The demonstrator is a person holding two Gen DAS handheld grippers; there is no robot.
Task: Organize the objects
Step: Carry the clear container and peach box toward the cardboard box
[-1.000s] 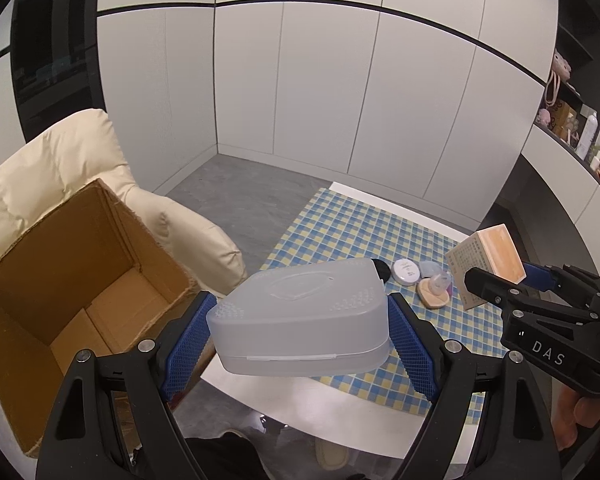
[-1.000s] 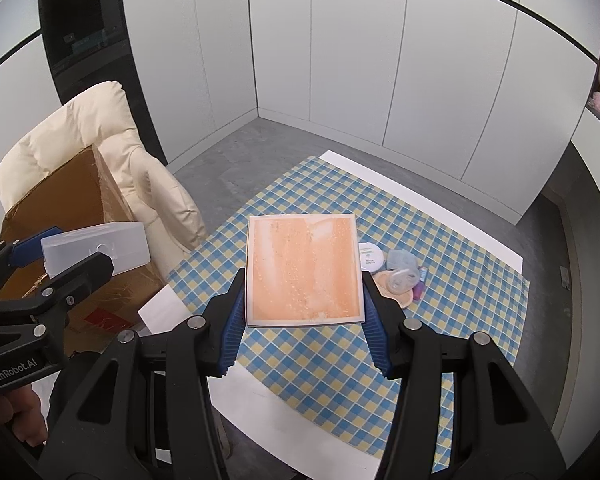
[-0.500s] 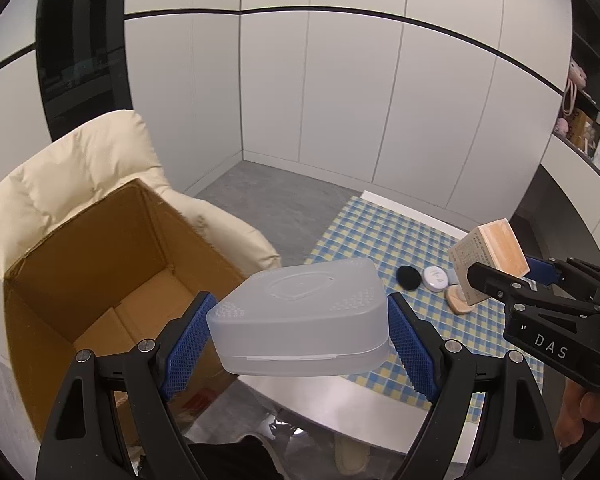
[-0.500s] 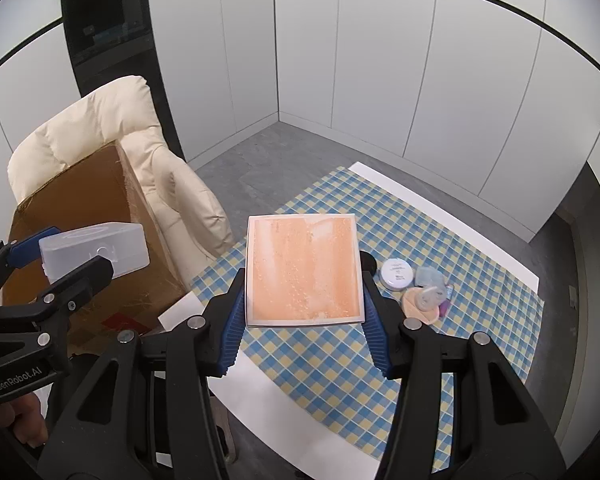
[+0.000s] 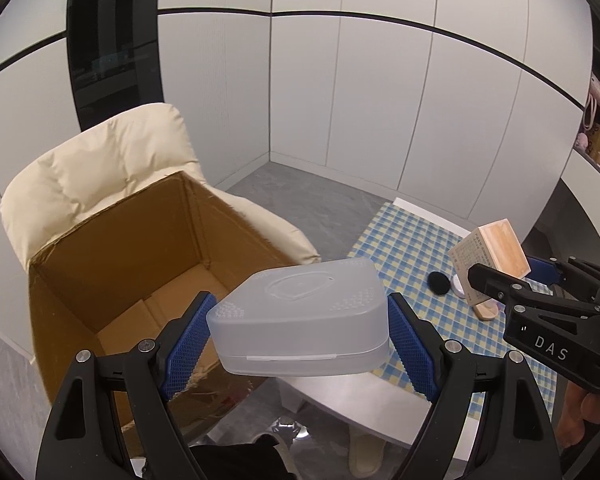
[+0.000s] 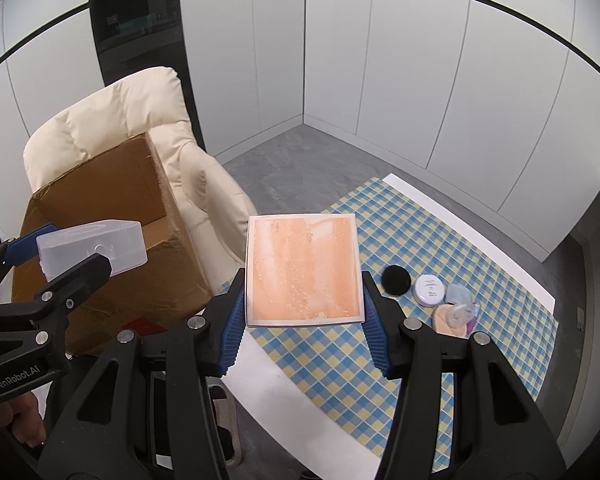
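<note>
Your left gripper (image 5: 298, 344) has its jaws clamped on the short ends of the frosted plastic case (image 5: 300, 320), lower centre of frame beside the open cardboard box (image 5: 112, 264); it looks light, stiff and slick, so keep the pads low on its walls. Your right gripper (image 6: 302, 312) grips the orange carton (image 6: 302, 270) by its side edges at mid-frame; likely light and crushable, so don't squeeze harder.

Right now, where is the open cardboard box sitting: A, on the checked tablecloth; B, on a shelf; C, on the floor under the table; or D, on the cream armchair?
D: the cardboard box rests on the seat of the cream armchair, whose back rises behind it, off to the side of the checked tablecloth.
</note>
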